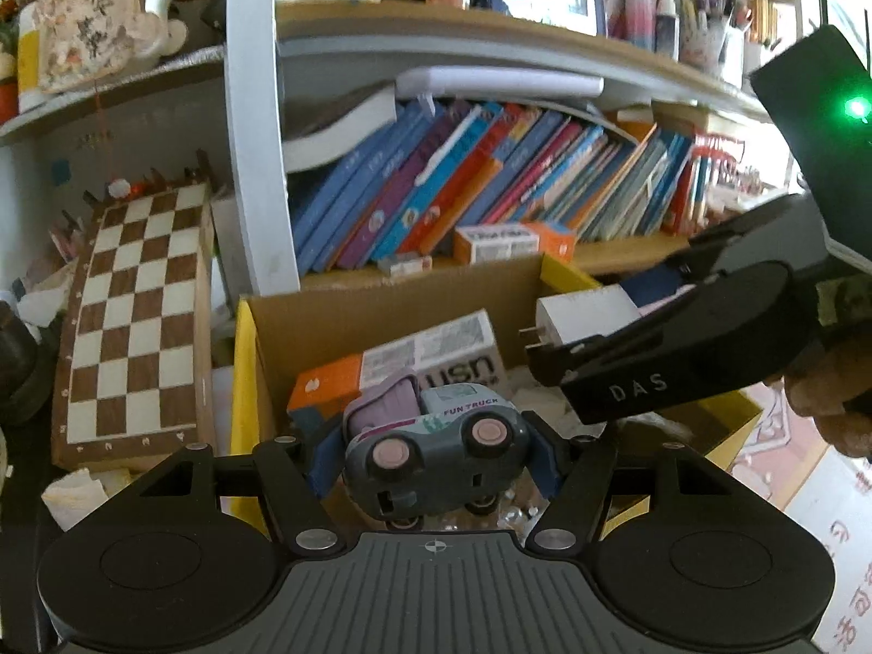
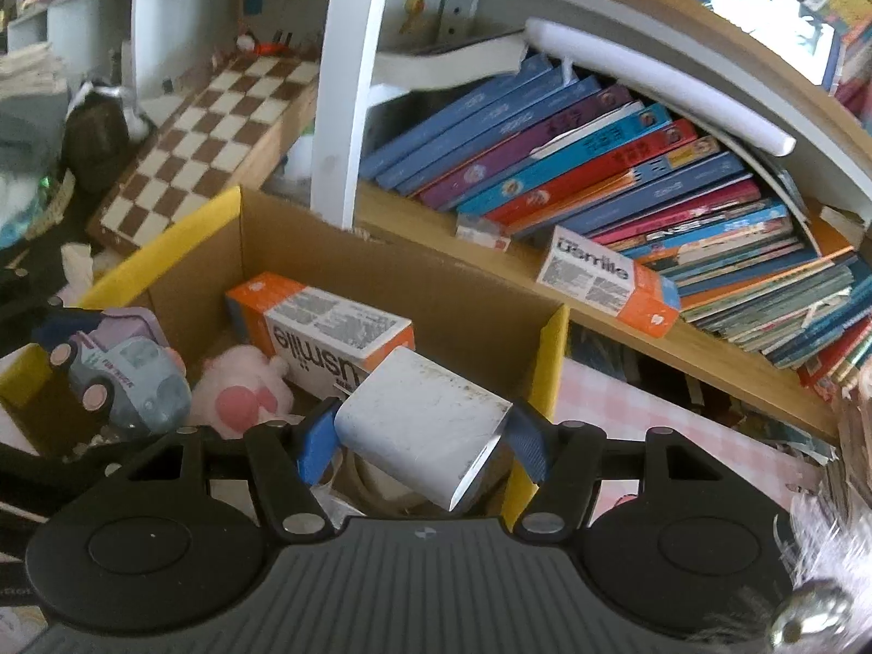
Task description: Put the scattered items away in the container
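Grippers both loaded over the cardboard box (image 2: 392, 272)! Left gripper (image 1: 433, 458) clamps one toy truck (image 1: 436, 436) above the box's near edge; right gripper (image 2: 419, 438) pinches one white charger (image 2: 430, 419) above its right corner. Best play, I'd say: lower each clear of the walls, then ease the fingers apart. Inside the box: one orange carton (image 2: 327, 321), one pink plush (image 2: 240, 392).
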Demonstrator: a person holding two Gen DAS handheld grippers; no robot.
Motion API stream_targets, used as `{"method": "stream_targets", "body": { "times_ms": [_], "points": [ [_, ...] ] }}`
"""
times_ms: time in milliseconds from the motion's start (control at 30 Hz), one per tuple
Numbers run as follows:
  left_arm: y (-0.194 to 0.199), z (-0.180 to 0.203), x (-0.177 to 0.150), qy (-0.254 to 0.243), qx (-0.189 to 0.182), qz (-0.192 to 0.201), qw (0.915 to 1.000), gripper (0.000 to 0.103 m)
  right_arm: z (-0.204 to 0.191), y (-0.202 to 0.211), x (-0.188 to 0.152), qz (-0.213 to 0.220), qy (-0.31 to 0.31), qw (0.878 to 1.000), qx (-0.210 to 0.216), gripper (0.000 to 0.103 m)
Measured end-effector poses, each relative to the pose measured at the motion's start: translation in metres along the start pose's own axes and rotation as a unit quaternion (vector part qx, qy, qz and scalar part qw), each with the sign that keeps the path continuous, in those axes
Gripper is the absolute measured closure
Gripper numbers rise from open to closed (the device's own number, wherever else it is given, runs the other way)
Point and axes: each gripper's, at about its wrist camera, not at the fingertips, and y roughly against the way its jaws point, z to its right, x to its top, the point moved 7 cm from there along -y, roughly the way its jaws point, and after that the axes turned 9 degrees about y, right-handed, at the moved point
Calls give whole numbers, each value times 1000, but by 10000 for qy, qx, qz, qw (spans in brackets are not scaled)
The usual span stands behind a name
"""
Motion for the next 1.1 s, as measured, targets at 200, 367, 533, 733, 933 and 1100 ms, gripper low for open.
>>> {"method": "stream_targets", "body": {
  "times_ms": [200,367,533,733,933,1100],
  "points": [
    [-11,-6,-7,31,76,-197,9998,37,-5,-24,-4,-243,183,9994,137,40],
    [-14,-8,-8,82,60,-210,9997,37,-6,-36,-7,-338,179,9990,215,40],
    [-16,-8,-7,88,84,-216,9997,36,-6,-38,-7,-377,149,9989,240,40],
    [-15,-6,-7,24,157,-233,9996,26,-2,-32,-3,-252,90,9995,161,28],
    [-3,-3,-3,-19,246,-80,9997,19,1,-13,2,-66,-16,9999,133,26],
    [14,0,2,-9,322,101,9994,17,4,12,4,147,-168,9997,91,26]
  ]
}}
